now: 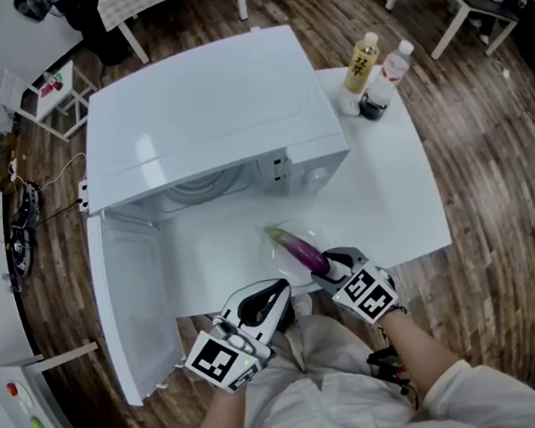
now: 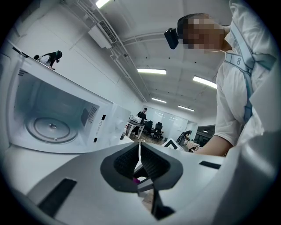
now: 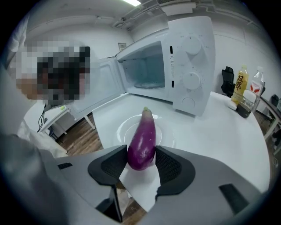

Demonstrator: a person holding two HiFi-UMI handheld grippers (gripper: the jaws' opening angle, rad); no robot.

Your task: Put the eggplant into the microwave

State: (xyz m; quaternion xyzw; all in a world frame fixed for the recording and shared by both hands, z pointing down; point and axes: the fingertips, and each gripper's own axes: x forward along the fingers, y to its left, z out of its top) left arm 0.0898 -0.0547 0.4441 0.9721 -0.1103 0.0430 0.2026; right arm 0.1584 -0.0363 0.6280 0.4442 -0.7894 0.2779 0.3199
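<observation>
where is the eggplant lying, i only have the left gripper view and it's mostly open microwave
observer: The eggplant lies on a clear plate on the white table, in front of the microwave.
operator: is the right gripper on it
observer: The right gripper straddles its near end, jaws open, not squeezing.
operator: anything else on the table
observer: A yellow bottle and a clear bottle, at the far corner, right of the microwave.
</observation>
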